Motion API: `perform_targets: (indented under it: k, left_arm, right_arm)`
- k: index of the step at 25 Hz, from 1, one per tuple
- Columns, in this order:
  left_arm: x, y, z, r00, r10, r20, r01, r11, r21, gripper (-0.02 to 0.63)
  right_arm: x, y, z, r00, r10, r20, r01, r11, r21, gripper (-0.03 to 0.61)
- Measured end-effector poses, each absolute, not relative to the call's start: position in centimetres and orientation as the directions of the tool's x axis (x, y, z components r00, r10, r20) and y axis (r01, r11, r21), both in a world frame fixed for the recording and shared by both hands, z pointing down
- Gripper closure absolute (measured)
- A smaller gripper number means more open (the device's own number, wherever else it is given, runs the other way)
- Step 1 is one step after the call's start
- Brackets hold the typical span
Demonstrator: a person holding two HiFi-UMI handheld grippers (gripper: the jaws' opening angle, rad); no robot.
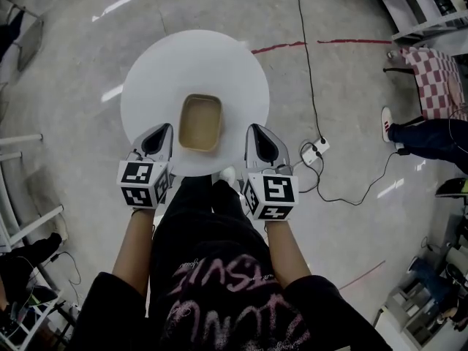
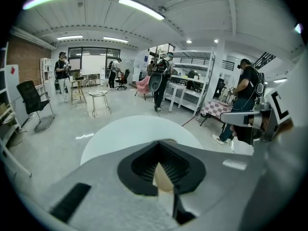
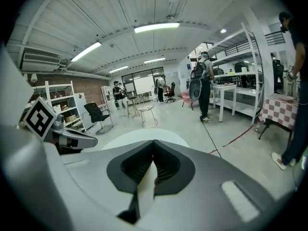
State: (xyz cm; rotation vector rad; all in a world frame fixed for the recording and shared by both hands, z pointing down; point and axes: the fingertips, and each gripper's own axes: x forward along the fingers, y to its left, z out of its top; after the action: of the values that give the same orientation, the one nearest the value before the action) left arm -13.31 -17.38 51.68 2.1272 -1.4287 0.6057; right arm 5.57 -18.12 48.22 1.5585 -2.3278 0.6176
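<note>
A: Left gripper [image 1: 167, 128]: report condition.
B: Jaws fully closed, tips in contact, nothing clamped. Its own view shows only a narrow slit between the black ribbed pads [image 2: 144, 165]. The unit hangs over the near-left edge of the round white table [image 1: 157, 72], just beside the tan rectangular shallow tray [image 1: 200, 123]. I see no contact between the two.

A: Tray position?
B: Near the middle of the table top, slightly toward the person. Its long sides run away from them. It sits between the two grippers.

A: Right gripper [image 1: 251, 128]?
B: Same condition: jaws shut tip to tip, holding nothing. It hangs over the near-right edge of the table, just beside the tray's right wall. Each gripper carries a black-and-white marker cube at the hand end: left cube [image 1: 144, 183], right cube [image 1: 269, 196].

A: Area to the right of the table?
B: A red tape line [image 1: 281, 47] lies on the grey floor. A black cable [image 1: 310, 79] runs down to a white power strip [image 1: 315, 151]. Further right are a red-and-white checked cloth [image 1: 435, 72] and a person's leg in dark trousers [image 1: 428, 136].
</note>
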Motion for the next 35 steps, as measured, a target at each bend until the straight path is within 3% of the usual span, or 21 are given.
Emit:
perform_targets:
  k: [13,22,35]
  left_arm:
    - [-14.0,-18.4,55.9,0.366,-0.656,0.660,-0.927,-0.315,0.201,0.614]
    - [-14.0,-19.0,59.3,0.386,-0.588,0.710,-0.918,-0.320,0.235,0.548]
    - [-13.3,-19.9,63.0,0.417,-0.506,0.755,-0.903,-0.323,0.283,0.522]
  right_arm:
    - [3.8,-18.7,52.0,-0.389,-0.768,0.510,-0.921,0.327,-0.211,0.572]
    - [3.3,-18.8,54.6,-0.380,-0.743,0.550,-0.925,0.307,-0.225,0.572]
    - [3.7,-19.0,57.3,-0.359,-0.724,0.589,-0.933,0.279,-0.227,0.572]
